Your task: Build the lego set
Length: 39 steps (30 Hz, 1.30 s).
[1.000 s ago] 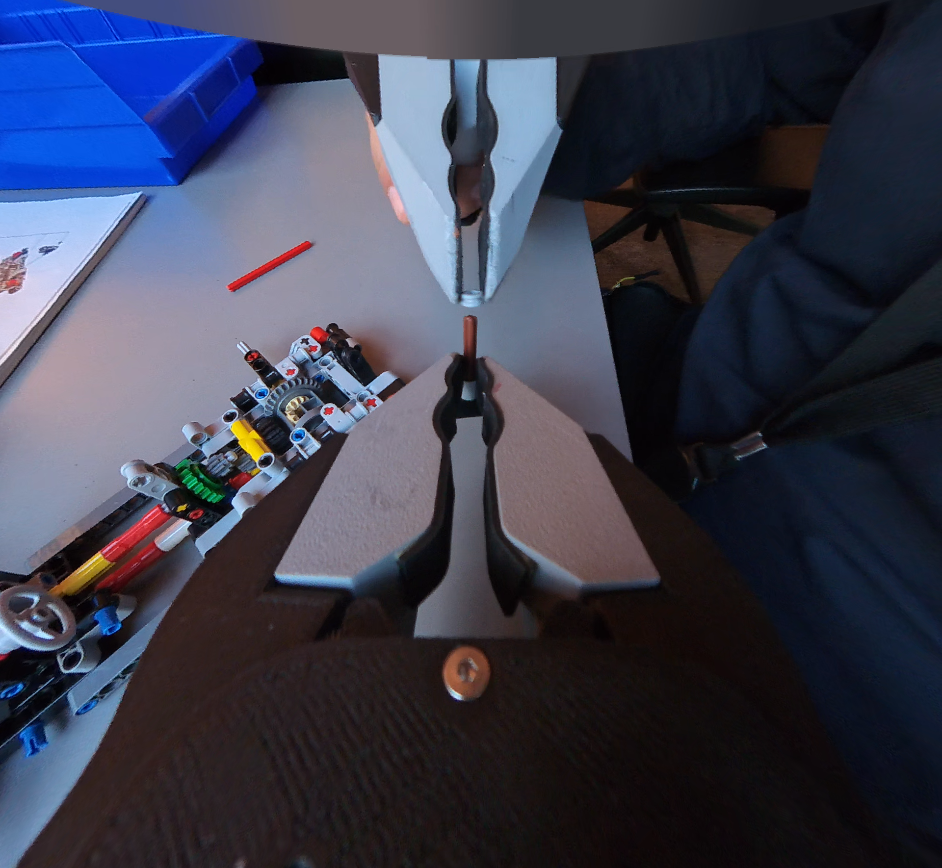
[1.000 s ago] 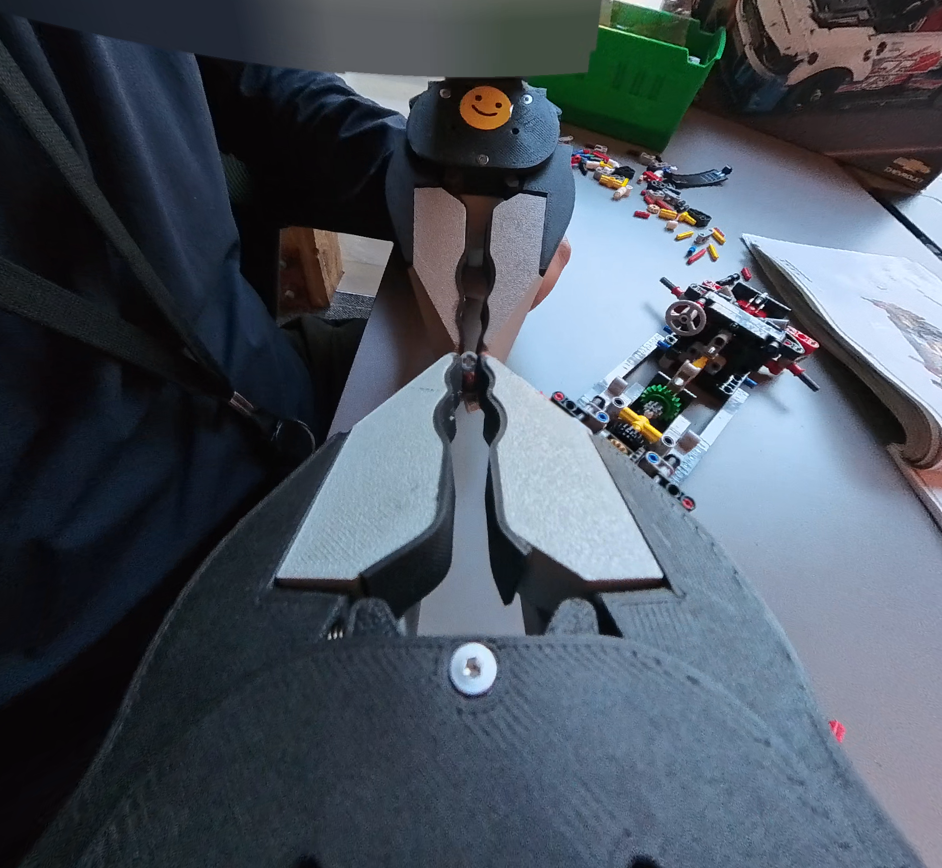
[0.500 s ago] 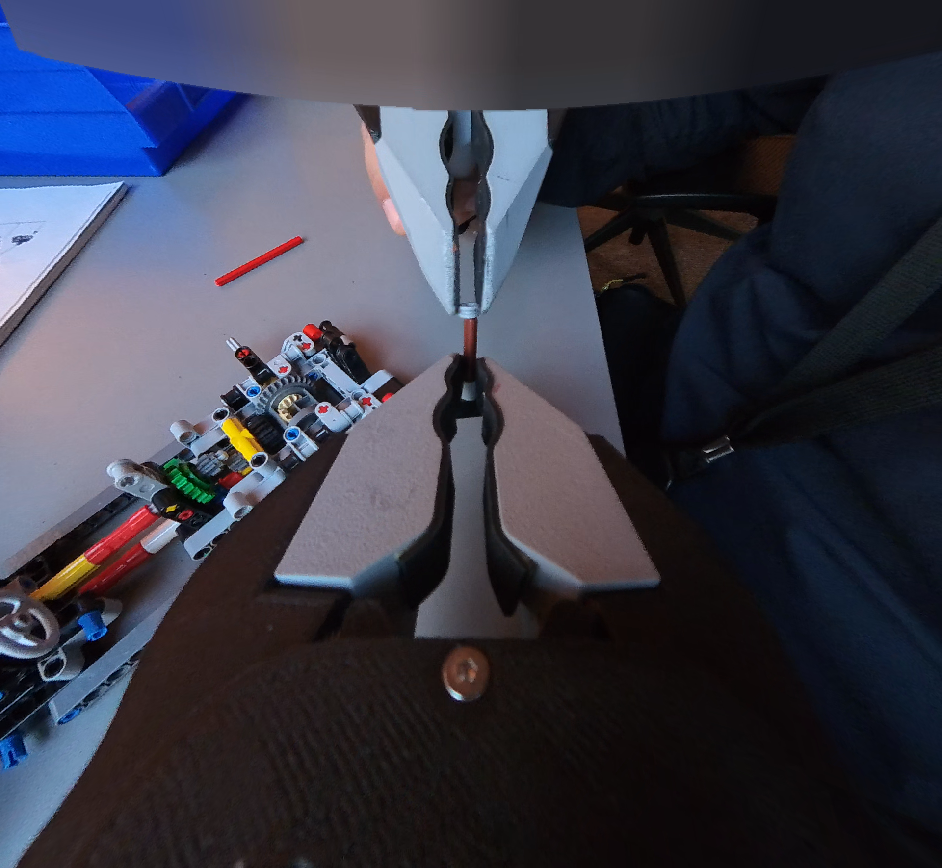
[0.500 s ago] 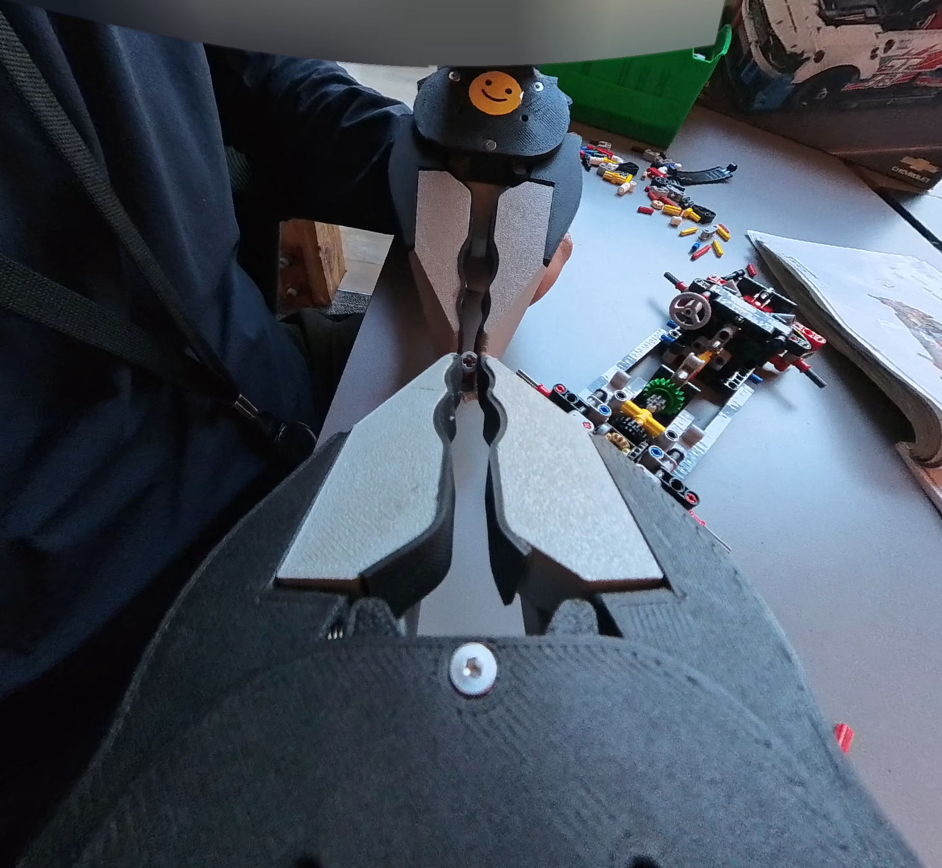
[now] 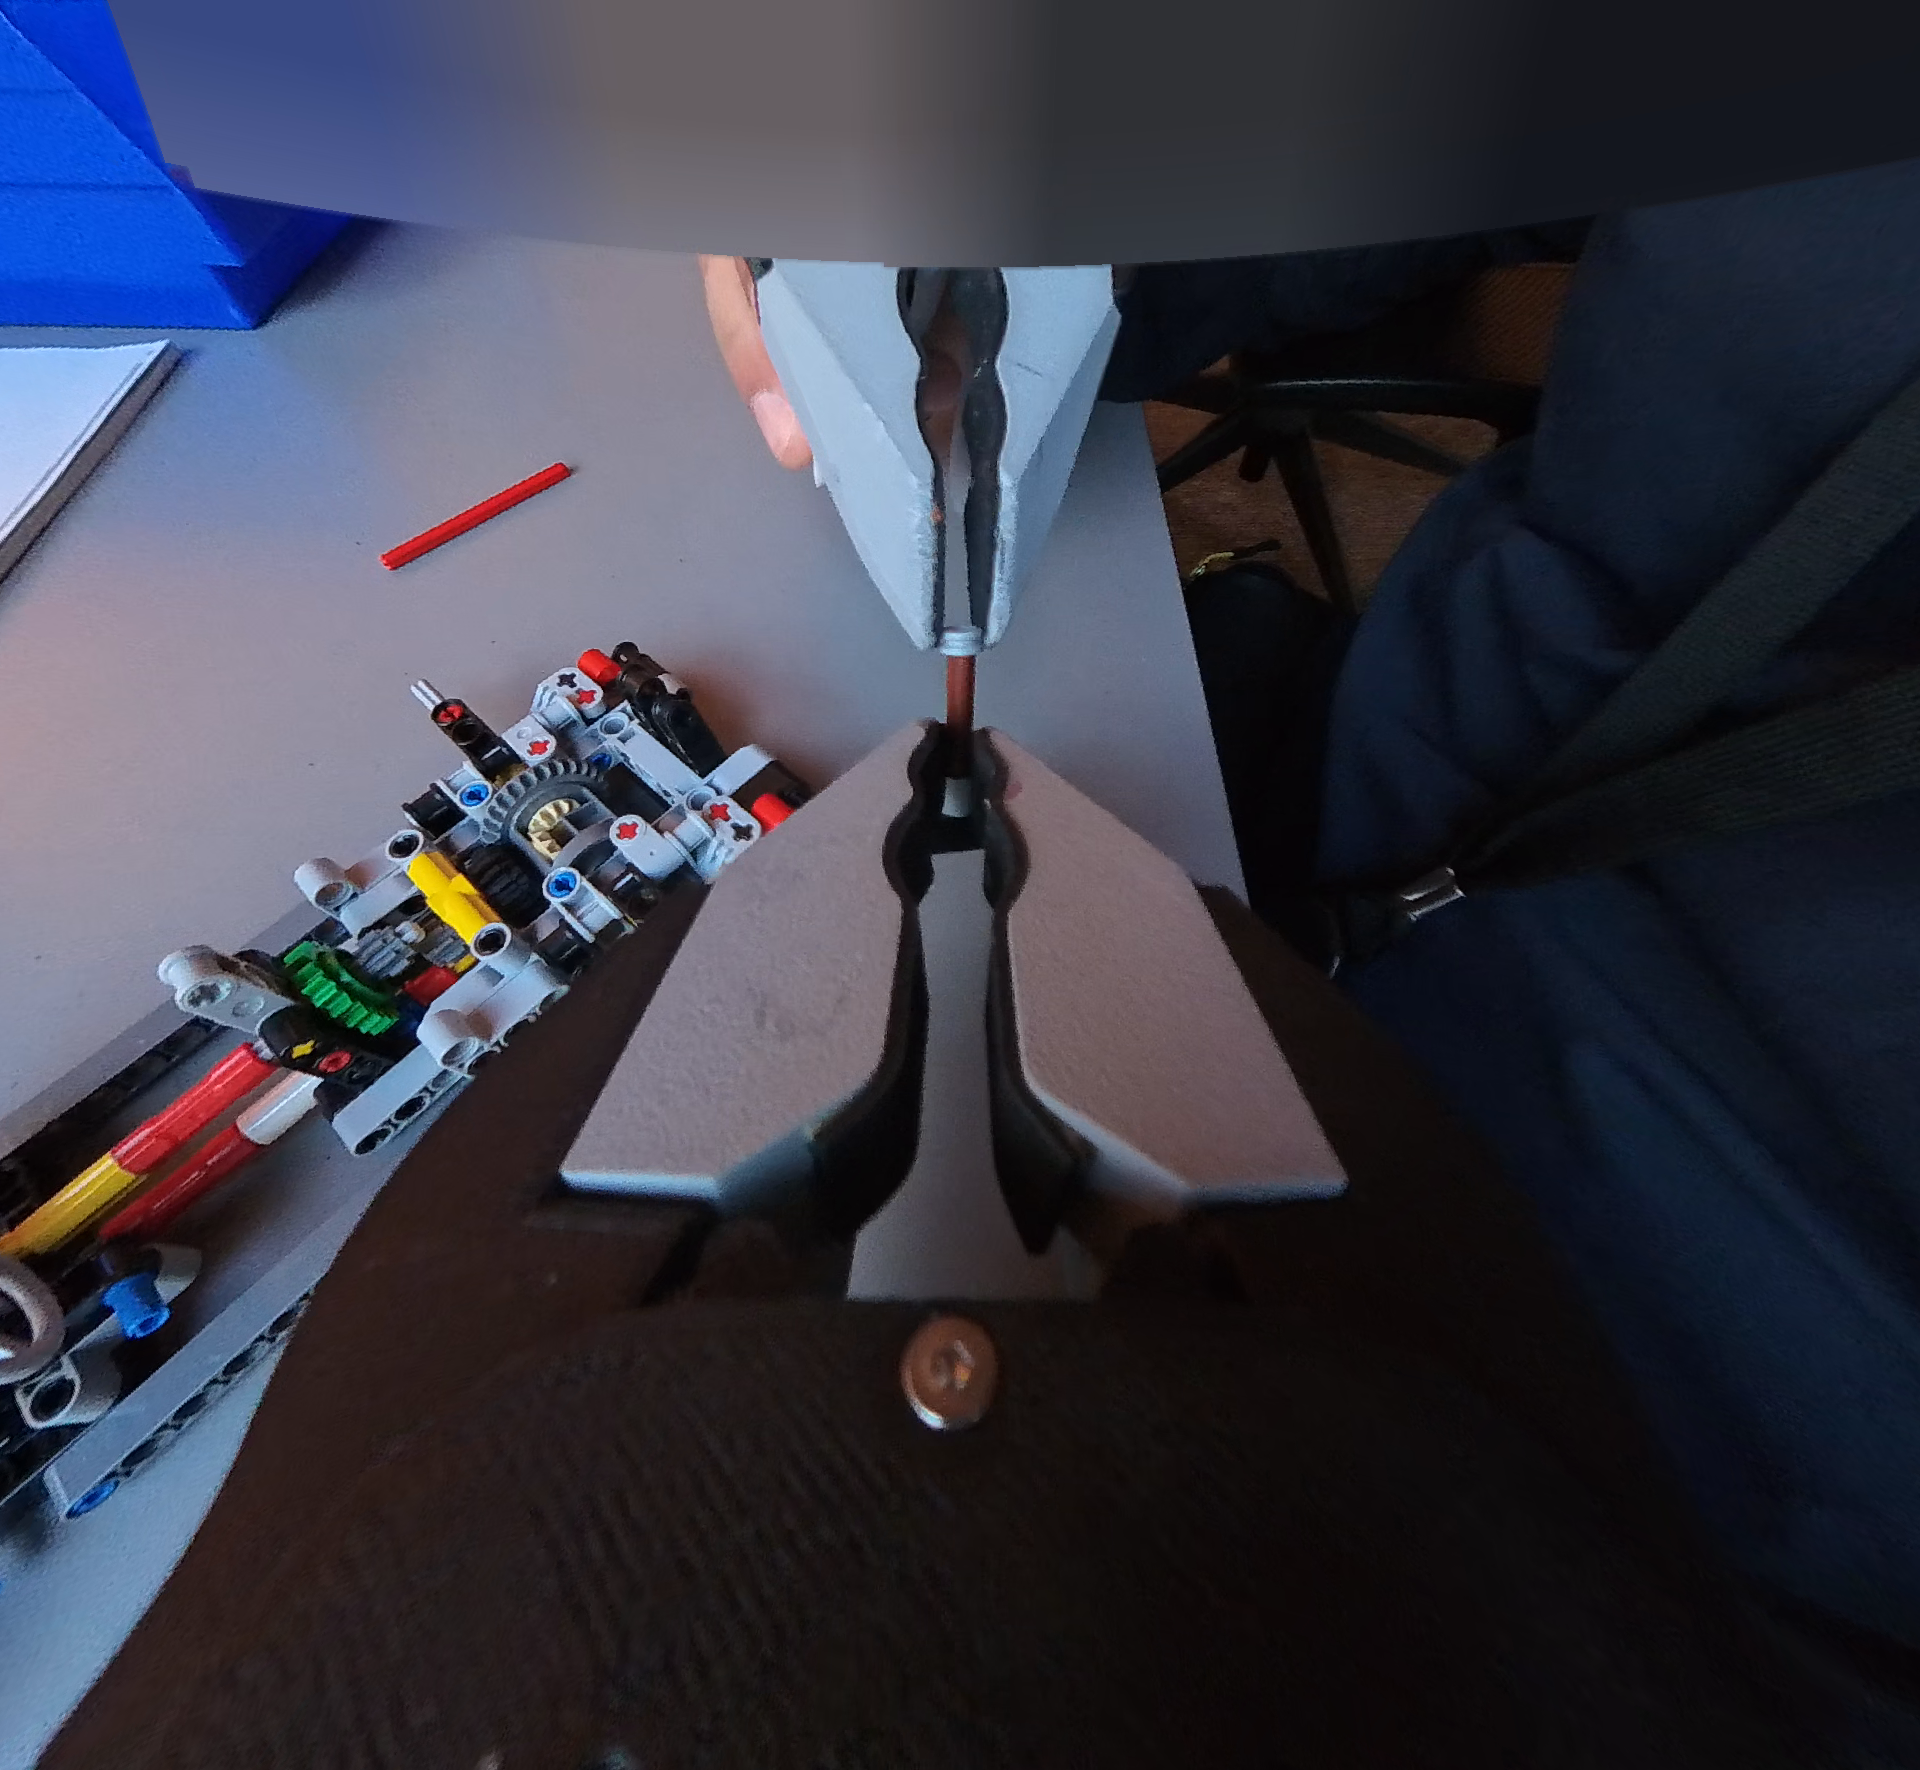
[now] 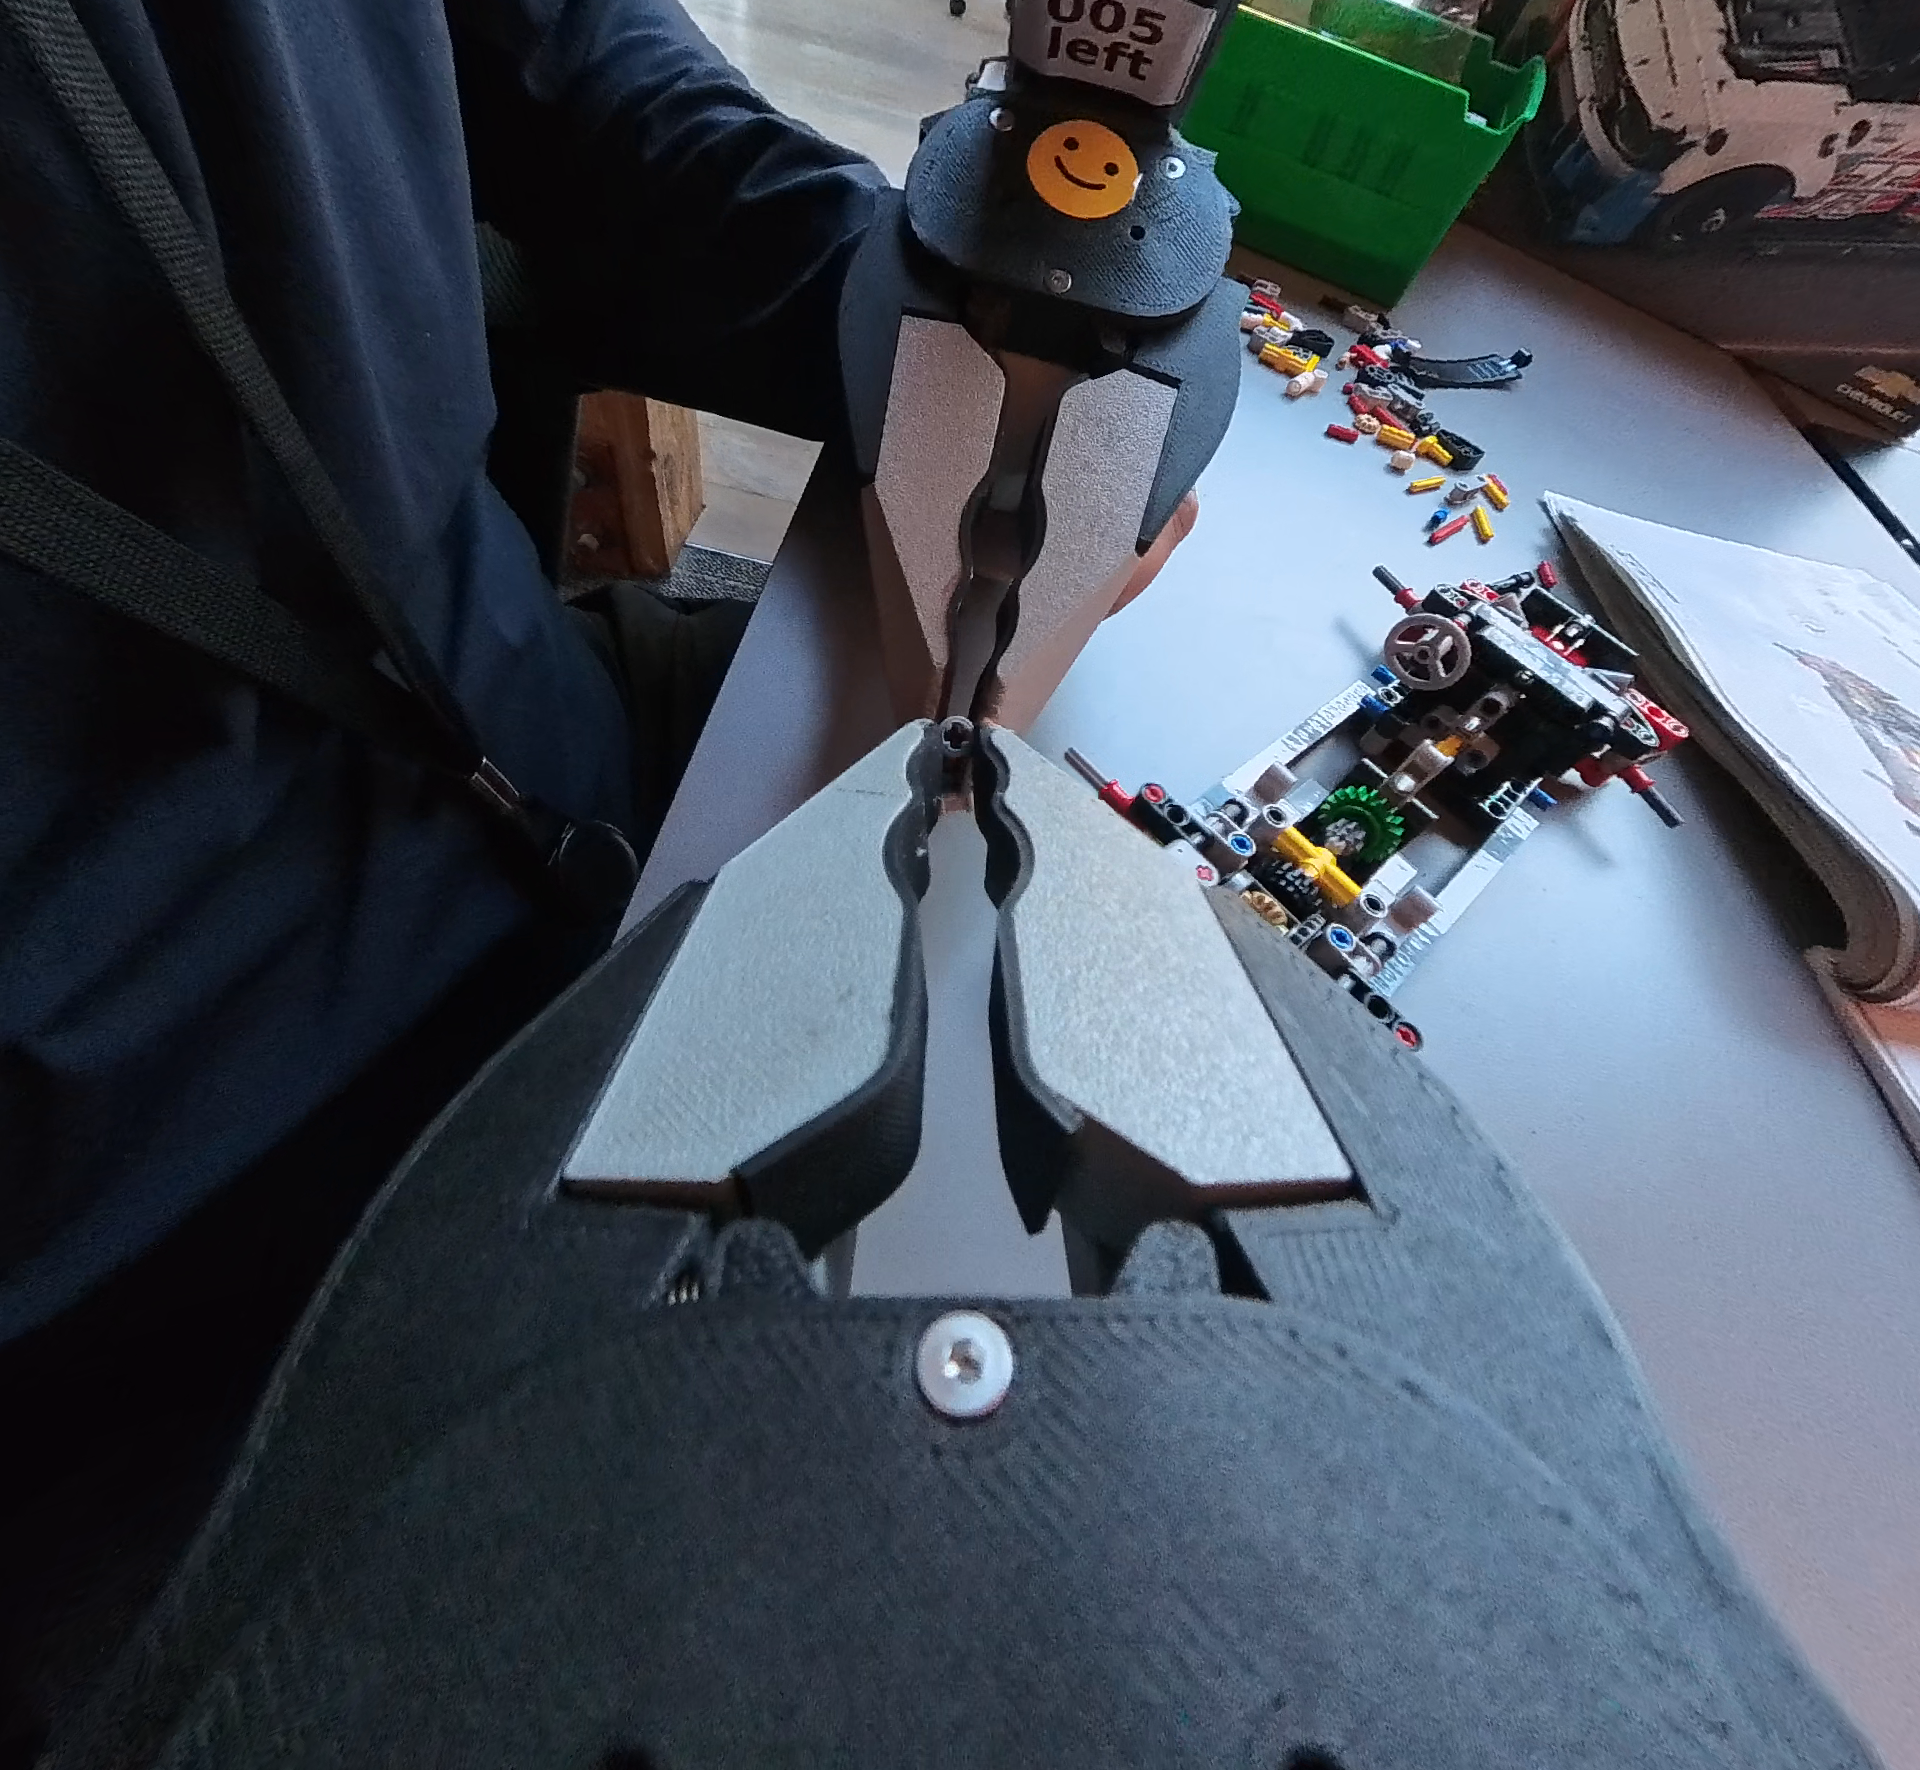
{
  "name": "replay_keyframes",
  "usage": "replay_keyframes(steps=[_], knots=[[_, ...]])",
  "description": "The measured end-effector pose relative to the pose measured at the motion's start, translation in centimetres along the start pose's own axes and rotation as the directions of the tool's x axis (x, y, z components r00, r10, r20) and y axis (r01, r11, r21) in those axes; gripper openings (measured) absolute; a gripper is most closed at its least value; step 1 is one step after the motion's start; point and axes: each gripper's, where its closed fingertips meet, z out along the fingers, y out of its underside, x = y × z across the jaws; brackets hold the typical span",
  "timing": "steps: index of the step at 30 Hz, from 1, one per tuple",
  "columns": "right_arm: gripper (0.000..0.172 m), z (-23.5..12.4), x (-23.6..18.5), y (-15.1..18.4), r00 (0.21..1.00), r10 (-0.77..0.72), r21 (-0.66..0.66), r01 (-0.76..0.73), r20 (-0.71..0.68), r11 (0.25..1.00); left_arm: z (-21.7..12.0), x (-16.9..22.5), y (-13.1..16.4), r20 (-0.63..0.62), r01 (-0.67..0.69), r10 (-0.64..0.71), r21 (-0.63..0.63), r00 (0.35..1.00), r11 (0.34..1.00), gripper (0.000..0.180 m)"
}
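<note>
Left wrist view: the left gripper [image 5: 958, 764] fingers pinch a brown axle [image 5: 958, 694] bearing a grey bushing [image 5: 957, 798]; the axle tip meets the bushing in the right gripper [image 5: 960, 631] just ahead.
Left of the fingers: brick chassis [image 5: 540, 847], red rod [image 5: 475, 516] on the counter [image 5: 260, 640].
Right wrist view: the right gripper [image 6: 956, 746] fingers pinch a grey bushing [image 6: 955, 735], tip to tip with the left gripper [image 6: 971, 681].
Right of the fingers: chassis [image 6: 1403, 785], booklet [image 6: 1766, 681].

Claw fingers: grey textured plates [image 6: 769, 1003], wavy black inner edges.
Claw body: black ribbed housing, one silver screw [image 6: 962, 1364].
Marking: orange smiley sticker [image 6: 1081, 168].
Clothing: dark navy jacket [image 6: 260, 577], black strap [image 6: 208, 619].
</note>
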Motion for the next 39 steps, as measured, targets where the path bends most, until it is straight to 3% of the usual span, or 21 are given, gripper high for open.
replay_keyframes(steps=[10,14,20,32,39], knots=[[0.003,0.2,-0.2,0.4,0.998,-0.064,-0.06,0.063,-0.02,0.996,0.3,0.2,0.5,-0.025,0.011,-0.012,-0.035,1.0,0.999,0.002],[0.004,0.4,-0.4,1.6,0.993,-0.117,-0.158,0.114,-0.01,0.981,0.7,0.1,1.3,-0.005,-0.016,0.016,-0.101,1.0,0.995,0.001],[0.004,0.7,-0.7,3.5,0.997,-0.07,-0.16,0.072,0.016,0.984,1.4,0.0,2.9,-0.001,-0.011,0.011,-0.211,1.0,0.977,0.001],[0.004,0.7,0.7,3.6,0.999,-0.019,-0.146,0.011,-0.051,0.989,1.3,-1.2,2.8,0.027,0.097,-0.093,-0.201,0.995,0.975,0.001],[0.004,0.9,0.8,4.7,0.995,-0.059,-0.219,0.041,-0.076,0.975,1.3,-1.4,3.4,0.032,0.128,-0.124,-0.236,0.992,0.963,0.0]])
